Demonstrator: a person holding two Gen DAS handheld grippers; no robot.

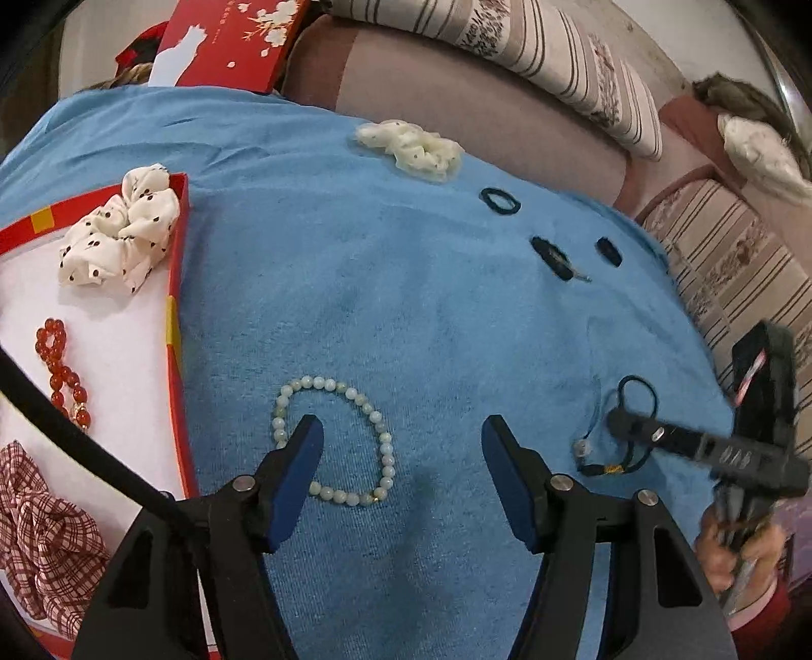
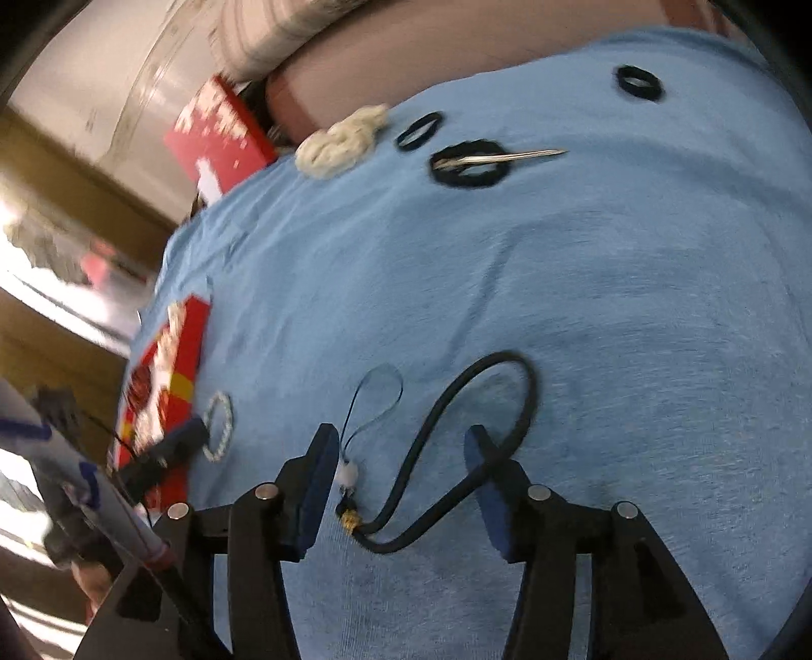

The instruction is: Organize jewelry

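Note:
A pale green bead bracelet (image 1: 332, 439) lies on the blue towel (image 1: 406, 304). My left gripper (image 1: 401, 447) is open just above it, its left finger over the bracelet's ring. A black cord necklace (image 2: 457, 447) with a gold clasp and a white bead lies between the open fingers of my right gripper (image 2: 401, 457); it shows in the left wrist view (image 1: 624, 431) under the right gripper (image 1: 639, 429). The red box (image 1: 175, 325) at left holds a spotted white scrunchie (image 1: 122, 228), a red bead bracelet (image 1: 63, 375) and a checked scrunchie (image 1: 40, 528).
A cream scrunchie (image 1: 411, 147), three black hair ties (image 1: 500, 200) (image 1: 550, 256) (image 1: 608, 251) and a metal pin (image 2: 502, 157) lie at the towel's far side. The red box lid (image 1: 228, 40) leans behind. A striped sofa (image 1: 736, 264) borders the towel on the right.

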